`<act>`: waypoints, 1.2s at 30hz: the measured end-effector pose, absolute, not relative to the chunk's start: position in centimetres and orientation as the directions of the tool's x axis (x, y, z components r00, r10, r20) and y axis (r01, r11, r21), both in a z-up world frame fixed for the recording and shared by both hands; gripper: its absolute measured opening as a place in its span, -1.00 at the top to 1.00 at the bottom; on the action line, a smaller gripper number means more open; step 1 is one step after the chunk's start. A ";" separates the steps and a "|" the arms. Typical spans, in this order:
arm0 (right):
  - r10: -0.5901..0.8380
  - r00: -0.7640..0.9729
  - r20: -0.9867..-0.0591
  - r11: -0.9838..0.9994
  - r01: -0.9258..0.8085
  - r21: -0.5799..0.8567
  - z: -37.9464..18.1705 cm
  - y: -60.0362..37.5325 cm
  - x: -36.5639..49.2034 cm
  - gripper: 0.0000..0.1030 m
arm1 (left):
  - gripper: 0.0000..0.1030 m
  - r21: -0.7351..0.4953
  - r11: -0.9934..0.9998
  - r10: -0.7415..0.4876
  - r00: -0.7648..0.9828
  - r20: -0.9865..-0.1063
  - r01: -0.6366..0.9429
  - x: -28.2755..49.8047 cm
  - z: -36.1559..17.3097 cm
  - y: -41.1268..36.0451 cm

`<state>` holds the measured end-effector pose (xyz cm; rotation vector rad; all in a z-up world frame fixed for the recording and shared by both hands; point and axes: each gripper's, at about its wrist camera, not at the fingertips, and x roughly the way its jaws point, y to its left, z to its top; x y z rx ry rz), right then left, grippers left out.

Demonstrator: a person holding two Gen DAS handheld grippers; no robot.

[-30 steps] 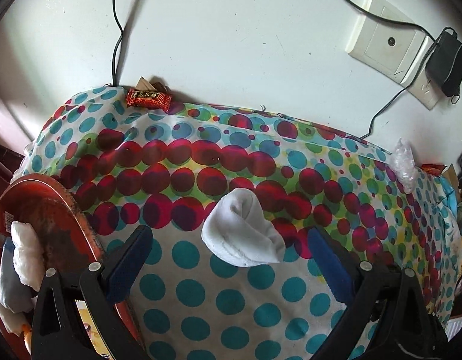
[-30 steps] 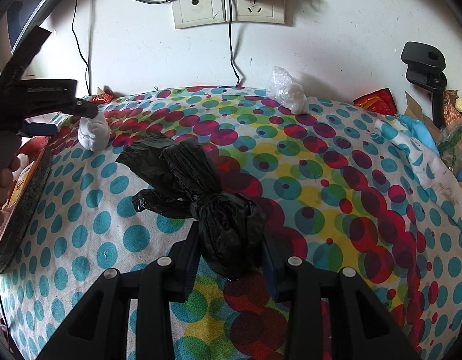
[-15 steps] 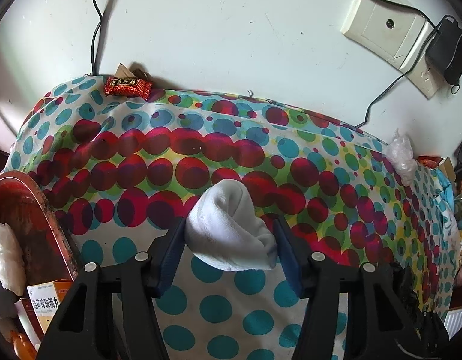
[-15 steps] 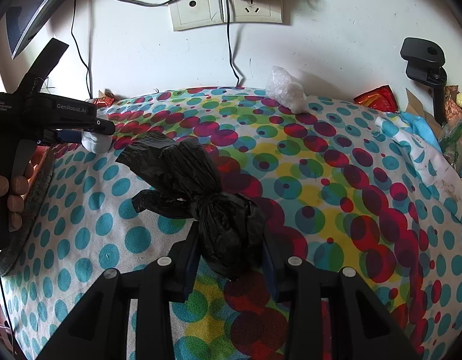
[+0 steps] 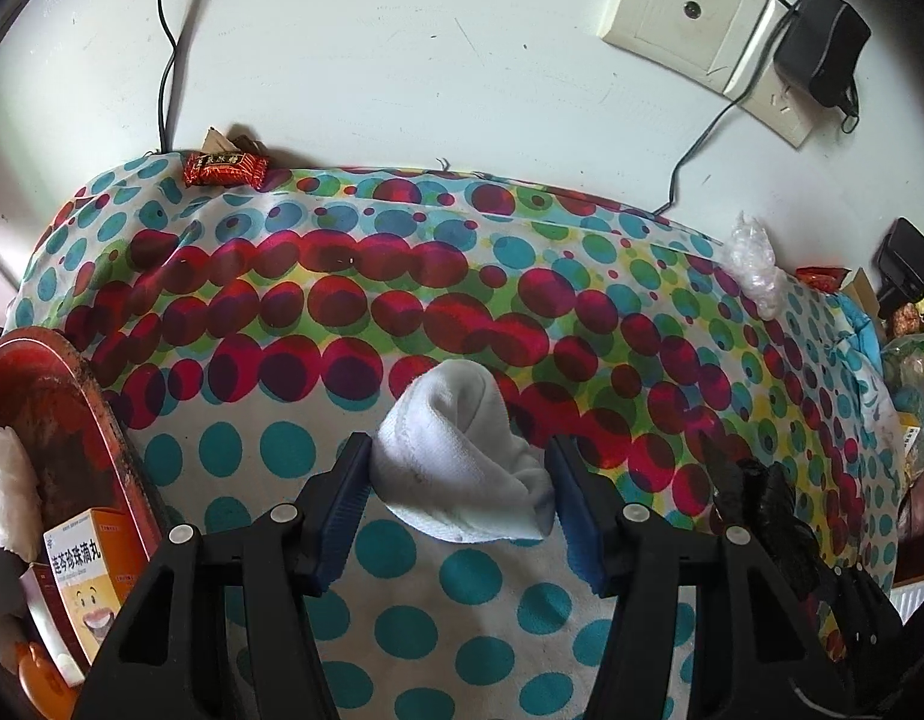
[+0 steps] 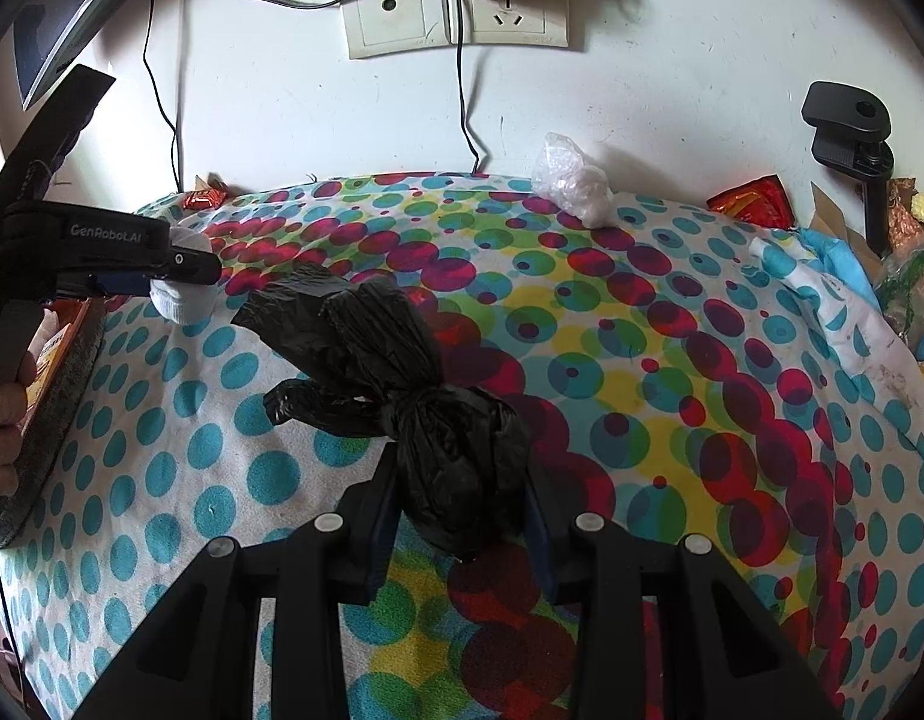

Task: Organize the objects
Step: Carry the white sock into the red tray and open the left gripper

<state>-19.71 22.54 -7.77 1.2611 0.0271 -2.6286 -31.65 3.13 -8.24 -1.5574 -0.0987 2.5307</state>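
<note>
The left gripper [image 5: 459, 501] has just closed its jaws from wide apart onto the white sock [image 5: 462, 468], which they now clamp at both sides, so the sock looks ready to lift toward the red tray [image 5: 90, 396] beside it. The sock lies on the dotted surface [image 5: 402, 300], its long axis running away from the camera, rounded end toward the wall. The right gripper [image 6: 459, 531] holds its jaws clamped on the black bag [image 6: 456, 450].

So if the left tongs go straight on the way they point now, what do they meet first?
Probably the spotted cloth just beyond the white sock they already hold; depth is hard to judge here.
</note>
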 end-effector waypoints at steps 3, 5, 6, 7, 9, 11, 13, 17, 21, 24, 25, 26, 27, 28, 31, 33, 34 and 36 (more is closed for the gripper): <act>-0.192 -0.605 -0.772 -0.975 0.210 0.078 -7.8 22.5 -19.7 0.28 | -0.08 -0.127 -0.983 0.172 -0.438 -0.883 -0.130 -30.6 -8.2 3.6; -0.190 -0.605 -0.773 -0.975 0.211 0.075 -7.8 22.6 -19.7 0.28 | -0.08 -0.121 -0.982 0.174 -0.437 -0.882 -0.148 -29.9 -8.2 3.9; -0.188 -0.606 -0.773 -0.975 0.211 0.073 -7.7 22.6 -19.7 0.28 | -0.08 -0.117 -0.981 0.175 -0.438 -0.882 -0.156 -29.5 -8.1 4.0; -0.186 -0.606 -0.774 -0.975 0.211 0.070 -7.7 22.6 -19.7 0.28 | -0.08 -0.114 -0.980 0.176 -0.437 -0.882 -0.164 -29.2 -8.0 4.2; -0.182 -0.606 -0.774 -0.975 0.211 0.065 -7.7 22.7 -19.7 0.28 | -0.08 -0.109 -0.978 0.179 -0.441 -0.879 -0.179 -28.3 -7.7 4.3; -0.177 -0.606 -0.775 -0.976 0.211 0.058 -7.7 22.7 -19.8 0.28 | -0.08 -0.099 -0.976 0.177 -0.447 -0.877 -0.192 -27.5 -7.3 4.4; -0.173 -0.607 -0.776 -0.976 0.212 0.052 -7.7 22.5 -19.7 0.28 | -0.08 -0.092 -0.973 0.180 -0.449 -0.875 -0.211 -26.6 -7.0 4.5; -0.170 -0.607 -0.776 -0.976 0.212 0.048 -7.7 22.5 -19.8 0.28 | -0.08 -0.081 -0.968 0.184 -0.455 -0.871 -0.236 -24.5 -6.1 4.1; -0.160 -0.608 -0.778 -0.976 0.213 0.035 -7.7 22.4 -19.8 0.28 | -0.08 -0.090 -0.961 0.204 -0.449 -0.870 -0.260 -22.6 -5.3 3.8; -0.156 -0.608 -0.779 -0.977 0.213 0.029 -7.7 22.3 -19.8 0.28 | -0.08 -0.089 -0.958 0.211 -0.458 -0.864 -0.272 -20.7 -4.6 3.2; -0.154 -0.608 -0.779 -0.977 0.213 0.026 -7.7 22.3 -19.8 0.28 | -0.08 -0.090 -0.958 0.213 -0.463 -0.861 -0.274 -20.2 -4.4 3.0; -0.152 -0.608 -0.779 -0.977 0.213 0.024 -7.7 22.3 -19.8 0.28 | -0.08 -0.089 -0.957 0.214 -0.466 -0.859 -0.275 -19.7 -4.2 2.6; -0.150 -0.609 -0.779 -0.977 0.214 0.021 -7.7 22.2 -19.7 0.28 | -0.08 -0.088 -0.957 0.213 -0.464 -0.860 -0.277 -19.2 -4.0 2.3; -0.147 -0.609 -0.780 -0.977 0.214 0.017 -7.7 22.2 -19.7 0.28 | -0.08 -0.084 -0.958 0.209 -0.465 -0.860 -0.275 -18.8 -3.9 1.9; -0.139 -0.610 -0.780 -0.977 0.215 0.006 -7.7 22.0 -19.7 0.28 | -0.08 -0.082 -0.960 0.205 -0.472 -0.857 -0.268 -17.7 -3.3 0.5; -0.137 -0.610 -0.781 -0.977 0.215 0.004 -7.8 21.9 -19.7 0.28 | -0.08 -0.079 -0.964 0.198 -0.482 -0.854 -0.256 -17.1 -2.8 -0.6; -0.137 -0.610 -0.781 -0.977 0.215 0.004 -7.8 21.9 -19.7 0.28 | -0.08 -0.076 -0.966 0.193 -0.495 -0.847 -0.247 -16.8 -2.4 -1.2; -0.135 -0.610 -0.781 -0.977 0.215 0.002 -7.8 21.9 -19.7 0.28 | -0.08 -0.065 -0.970 0.181 -0.521 -0.834 -0.234 -16.2 -1.8 -2.3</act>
